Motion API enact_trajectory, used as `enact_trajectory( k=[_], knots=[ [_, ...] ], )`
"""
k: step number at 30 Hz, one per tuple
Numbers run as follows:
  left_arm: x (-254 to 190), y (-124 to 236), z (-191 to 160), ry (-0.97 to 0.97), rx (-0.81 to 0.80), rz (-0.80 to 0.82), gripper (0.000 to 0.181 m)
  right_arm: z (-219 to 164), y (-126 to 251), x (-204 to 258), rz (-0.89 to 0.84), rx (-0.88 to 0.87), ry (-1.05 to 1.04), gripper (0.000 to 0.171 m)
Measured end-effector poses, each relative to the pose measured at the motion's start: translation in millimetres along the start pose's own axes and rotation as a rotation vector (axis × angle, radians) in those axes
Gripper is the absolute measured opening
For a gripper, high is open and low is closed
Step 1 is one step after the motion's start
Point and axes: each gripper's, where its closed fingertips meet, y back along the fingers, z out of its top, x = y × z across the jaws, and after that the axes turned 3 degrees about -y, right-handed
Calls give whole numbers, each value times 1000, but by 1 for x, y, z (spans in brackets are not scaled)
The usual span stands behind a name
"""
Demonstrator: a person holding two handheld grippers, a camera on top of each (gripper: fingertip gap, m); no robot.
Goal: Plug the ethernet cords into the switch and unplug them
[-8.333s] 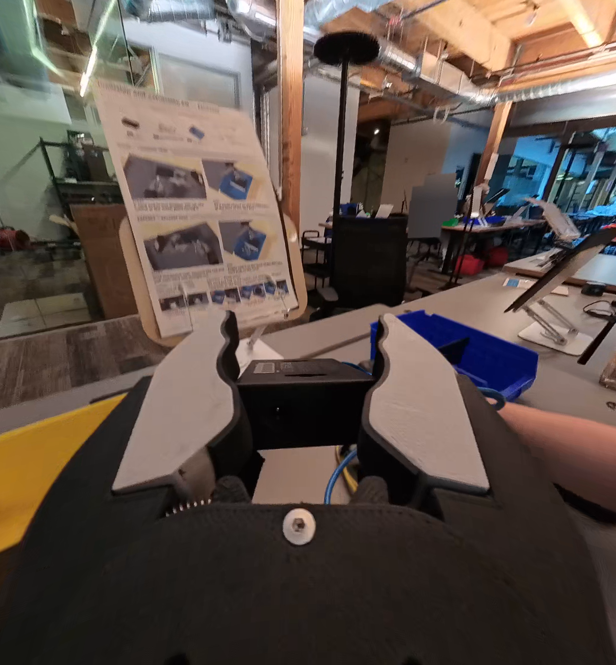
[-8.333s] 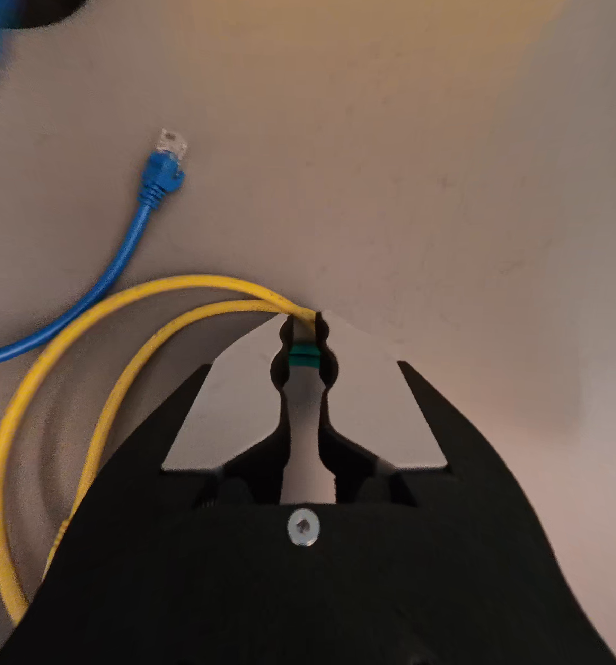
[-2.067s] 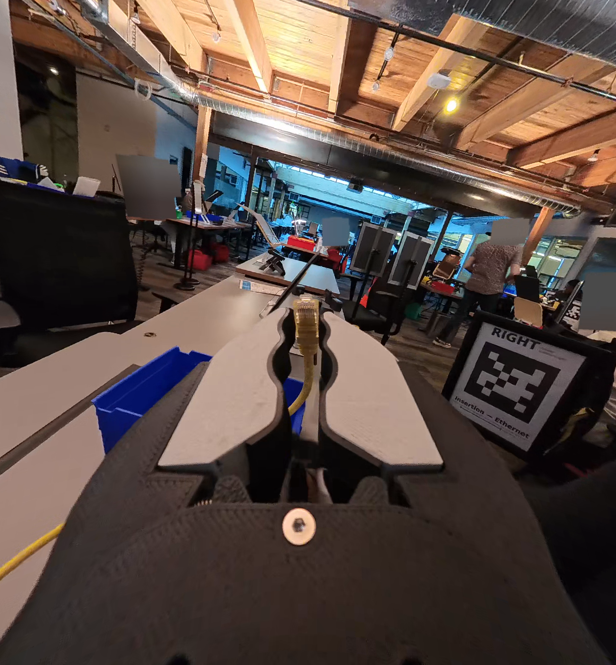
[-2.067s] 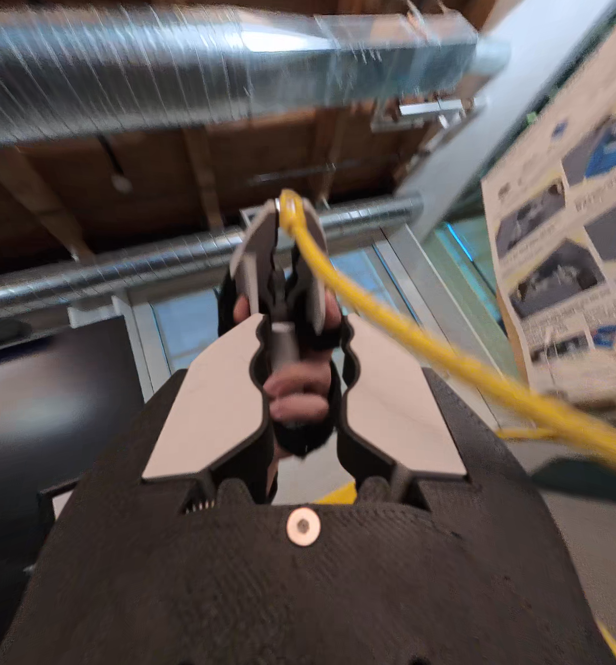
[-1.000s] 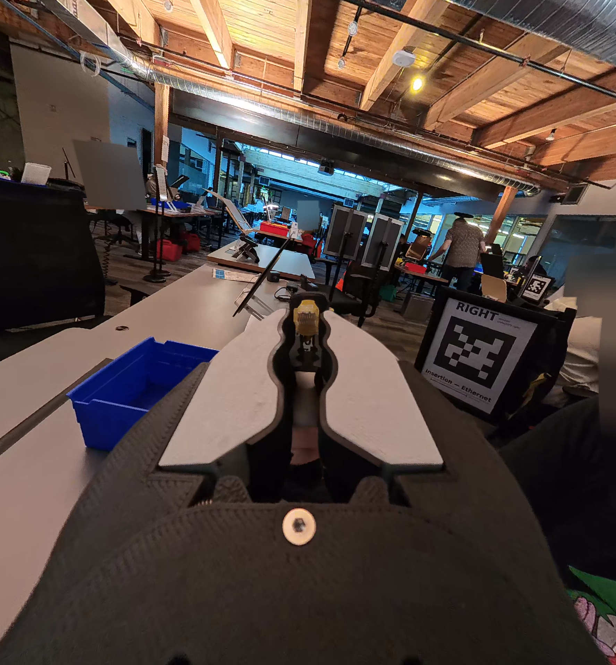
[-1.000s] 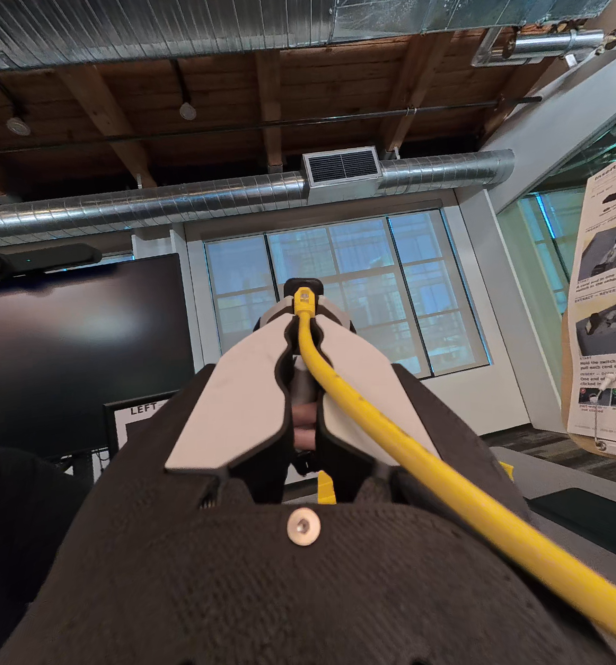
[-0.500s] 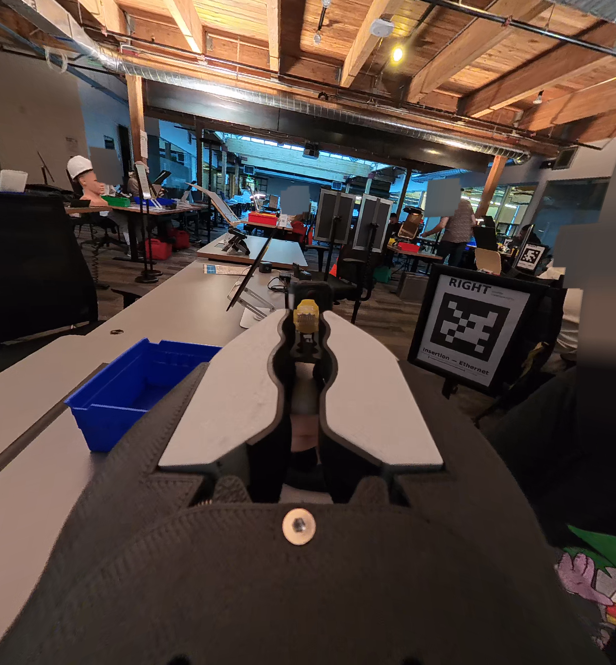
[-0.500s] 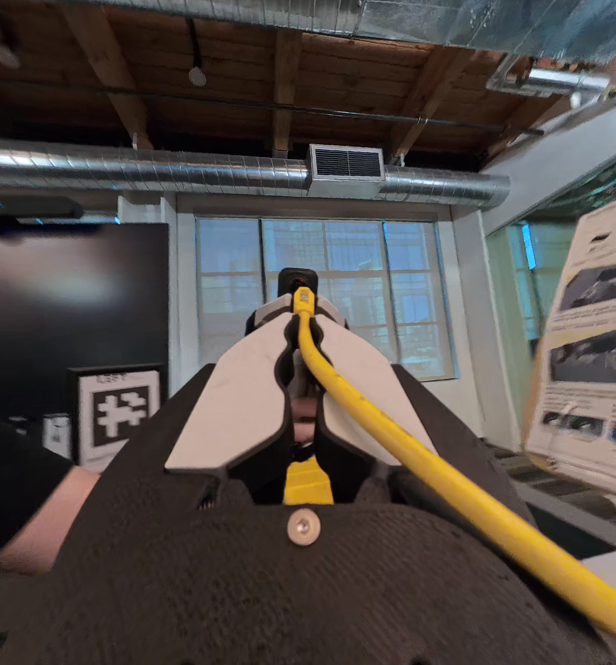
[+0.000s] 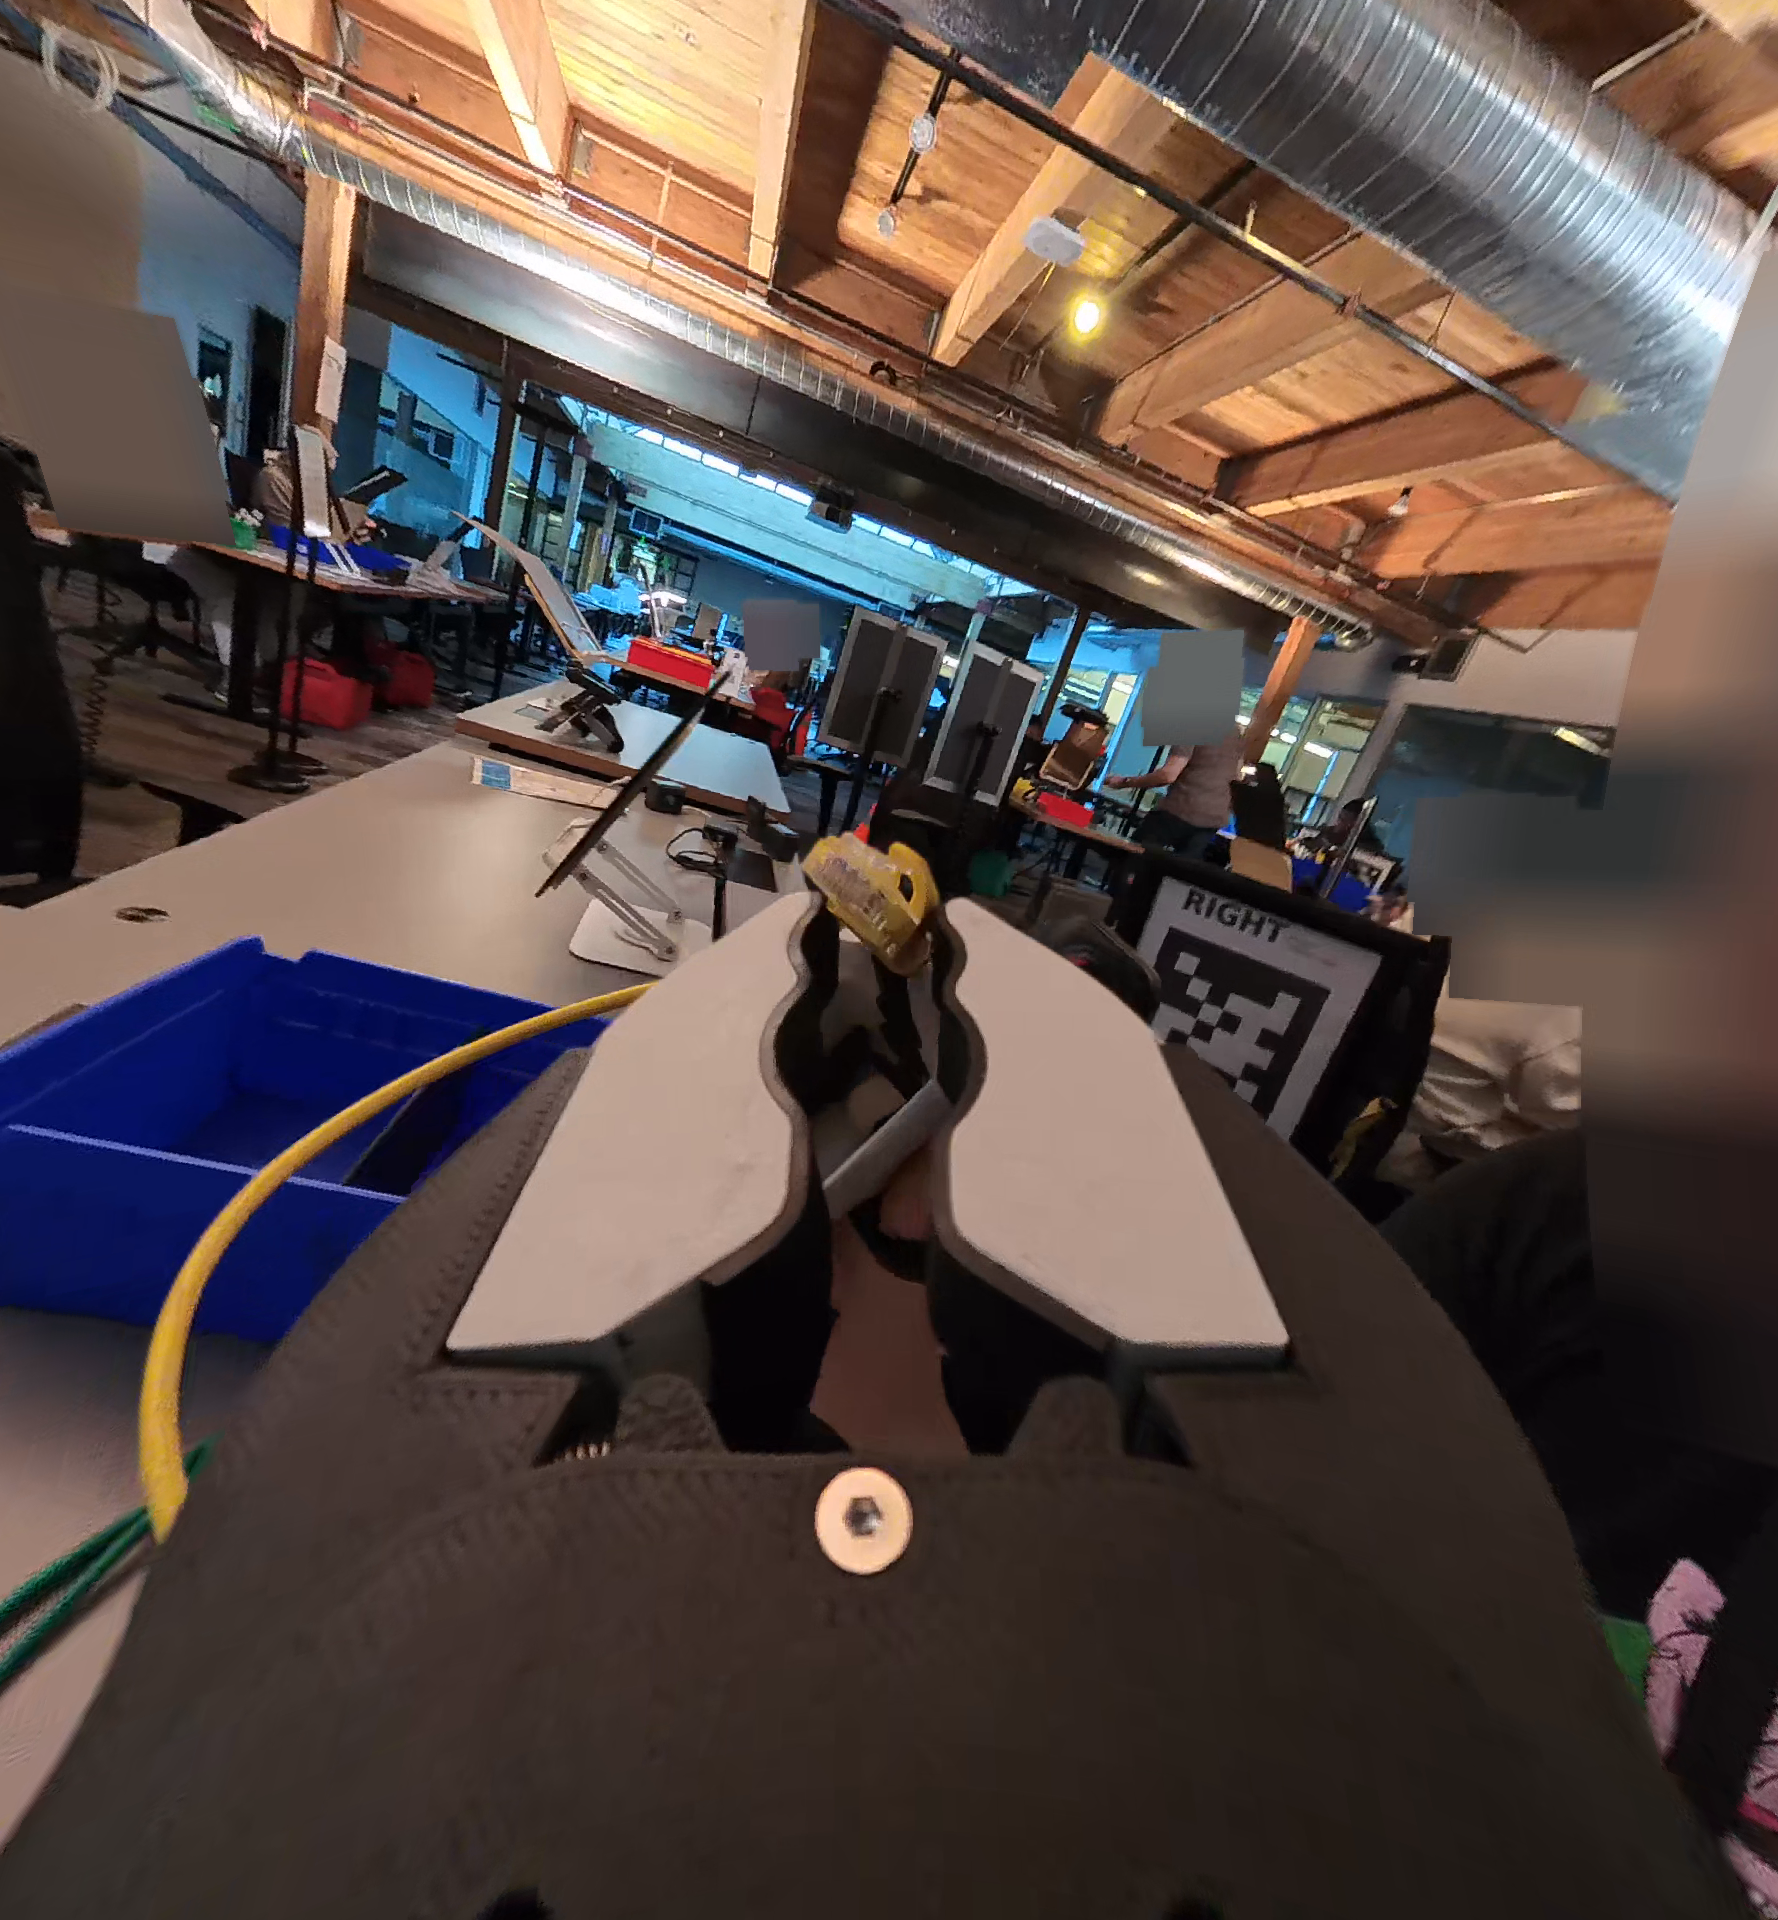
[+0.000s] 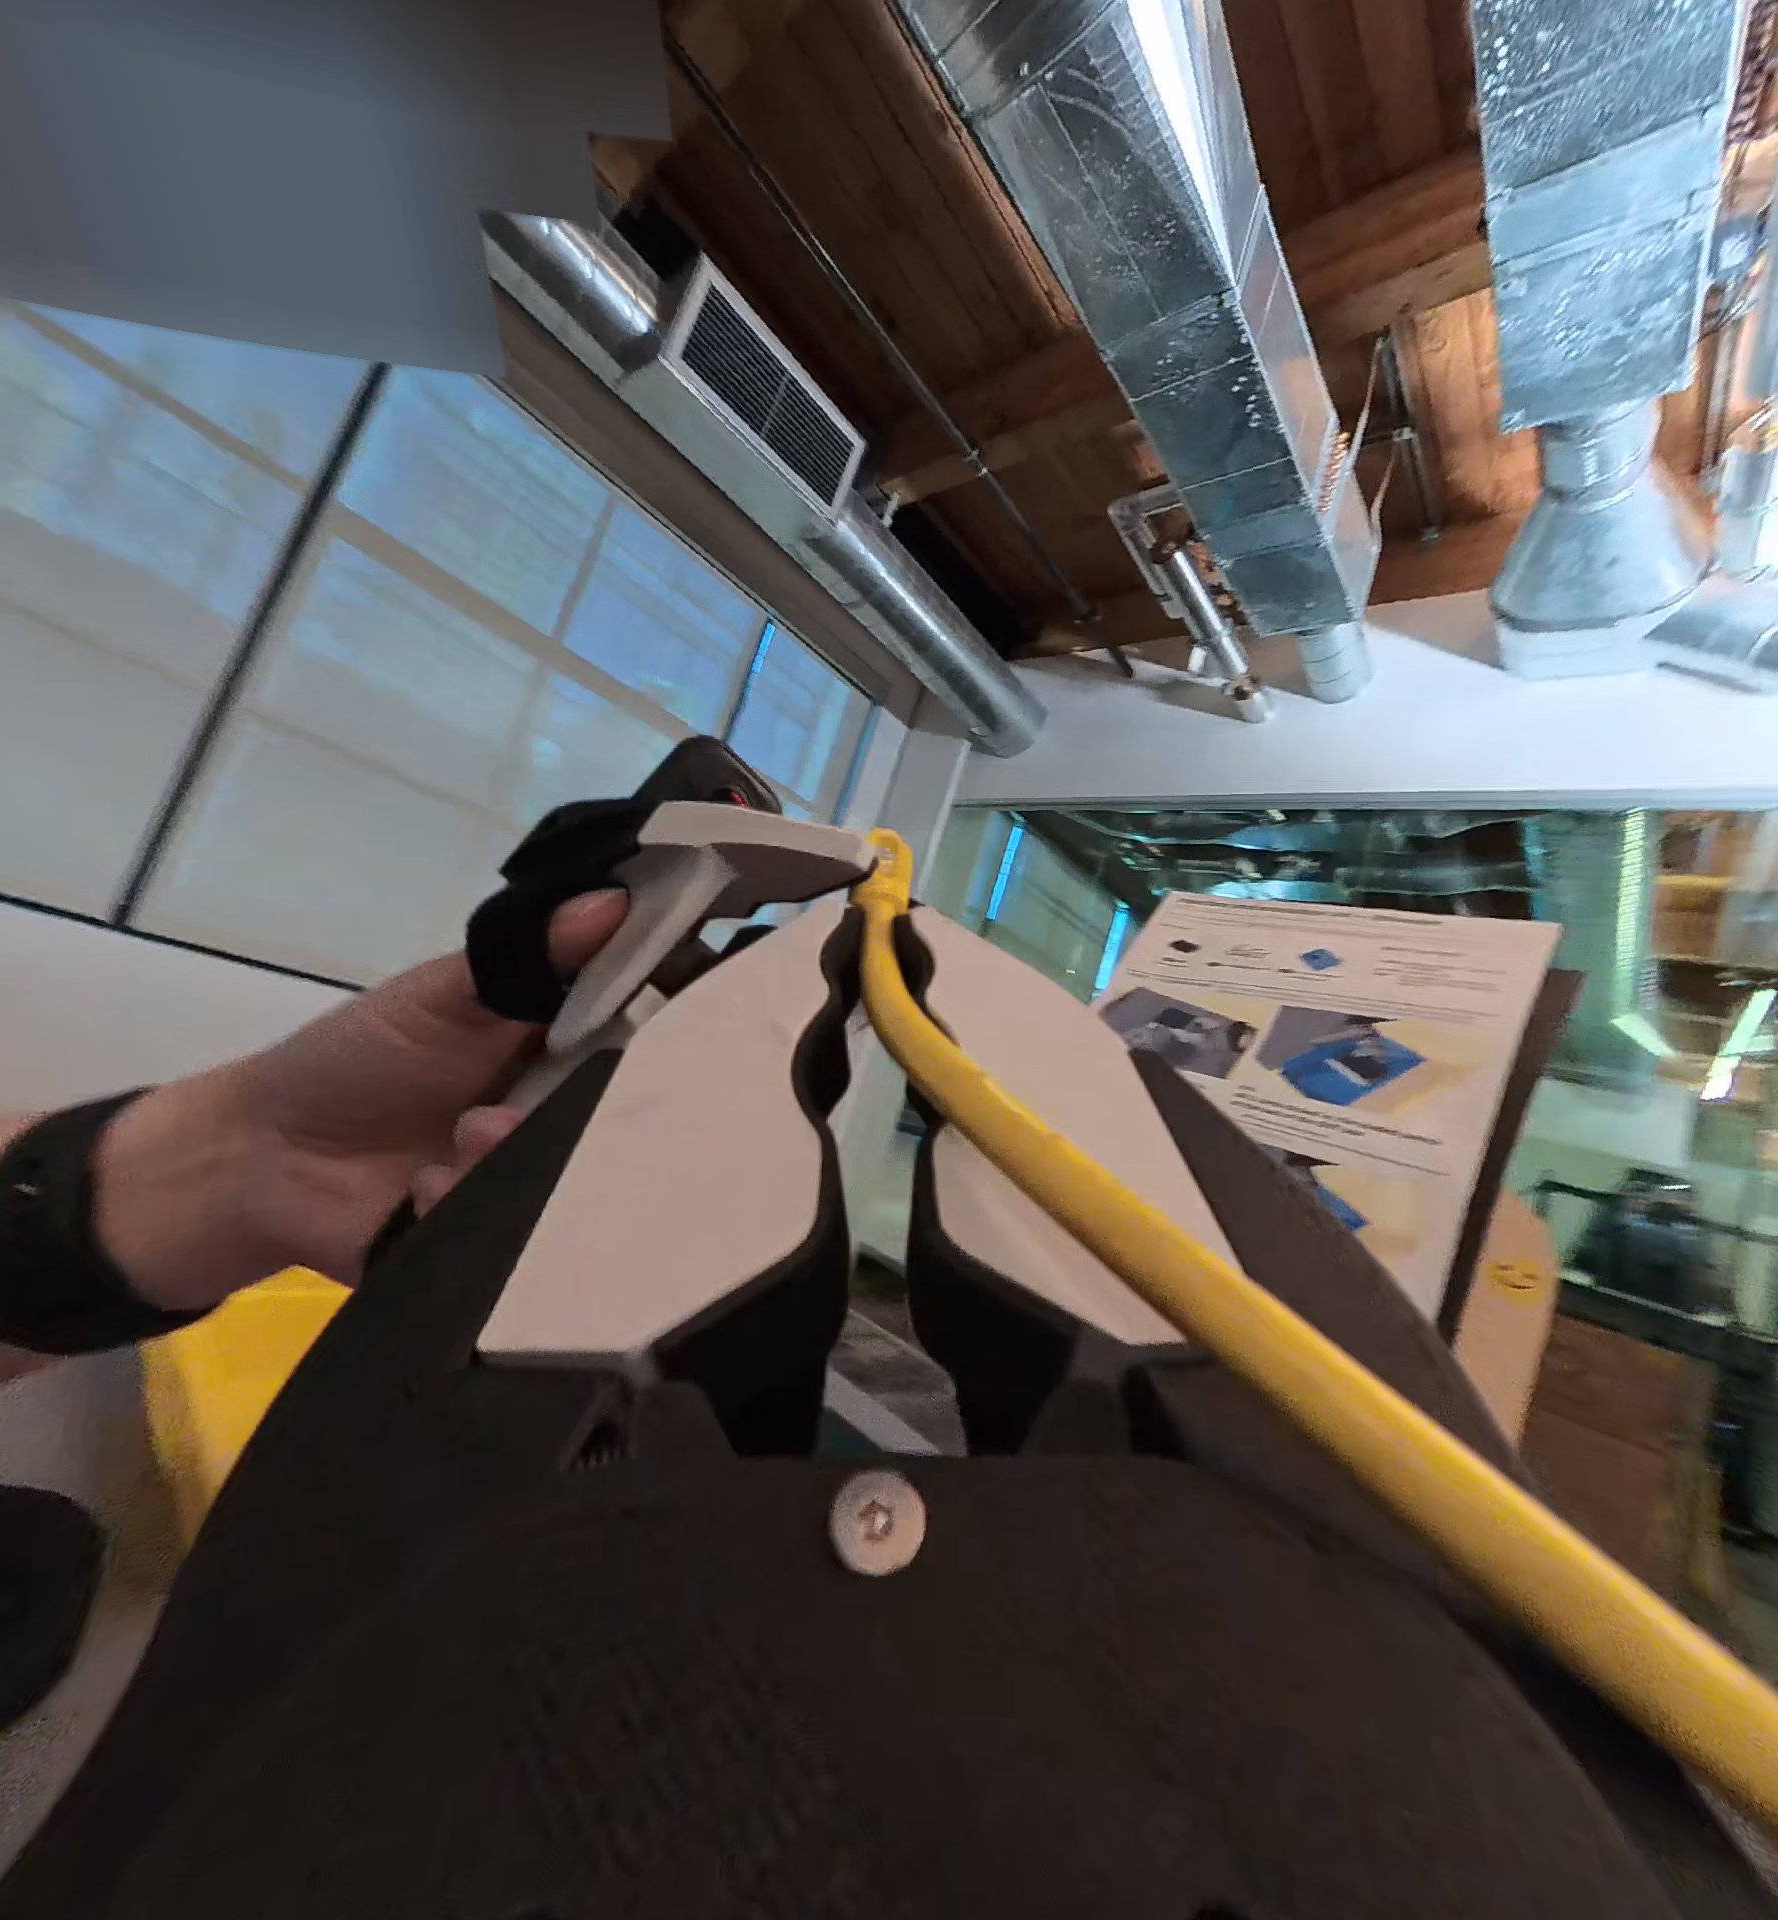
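Beneath timber beams and silver ducts, the left gripper [image 9: 880, 925] pinches a yellow ethernet plug [image 9: 869, 896]; the right gripper [image 10: 877, 940] clamps its cord [image 10: 1051, 1132]. A blue bin [image 9: 137, 1132] sits near the grey table's [image 9: 376, 873] edge.

You're in an open workshop-style office. Exposed timber ceiling beams [image 9: 1030, 239] and metal ducts [image 10: 1176, 343] run overhead. Long grey work tables [image 9: 365, 873] fill the floor.

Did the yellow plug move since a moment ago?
Yes. The yellow plug has tipped left between the left tool's fingertips; it stood upright before.
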Motion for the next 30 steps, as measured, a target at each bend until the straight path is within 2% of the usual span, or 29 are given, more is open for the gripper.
enact_trajectory(
  k=[5,11,30],
  knots=[
    [2,4,-6,-46,54,22,16,-4,2,4,-8,31,102,7],
    [0,6,-9,-114,120,39,16,-4,2,6,7,29,47,7],
    [-6,11,-5,-181,71,-9,16,-1,-2,10,51,71,-140,7]
  ],
)
